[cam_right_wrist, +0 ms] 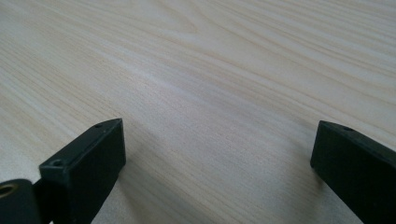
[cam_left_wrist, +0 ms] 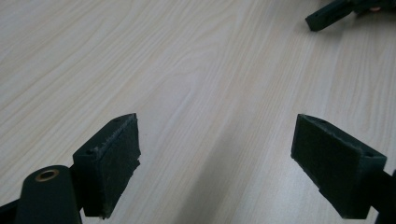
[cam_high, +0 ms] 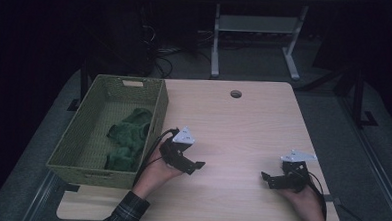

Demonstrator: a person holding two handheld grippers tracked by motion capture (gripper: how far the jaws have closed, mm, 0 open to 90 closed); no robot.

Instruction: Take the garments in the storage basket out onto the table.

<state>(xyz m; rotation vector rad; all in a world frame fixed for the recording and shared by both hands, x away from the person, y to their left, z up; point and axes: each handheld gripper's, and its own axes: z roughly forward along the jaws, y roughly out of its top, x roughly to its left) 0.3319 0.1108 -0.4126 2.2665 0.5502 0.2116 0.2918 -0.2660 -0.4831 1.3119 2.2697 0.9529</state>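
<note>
My left gripper [cam_high: 196,166] rests low over the light wooden table [cam_high: 243,122], just right of the green woven basket [cam_high: 156,120]. Its jaws stand wide apart with bare wood between them, so my left gripper [cam_left_wrist: 217,149] is open and empty. A green cloth [cam_high: 128,137] lies crumpled inside the basket. My right gripper [cam_high: 266,177] sits near the table's front right, pointing left. In the right gripper view my right gripper [cam_right_wrist: 217,149] is also open over bare wood. A black jaw tip of the right gripper [cam_left_wrist: 327,16] shows far off in the left gripper view.
A round cable hole [cam_high: 236,93] sits near the table's far edge. Beyond the table stands a white desk frame [cam_high: 257,38] on a dark floor with cables. The basket takes up the table's left side.
</note>
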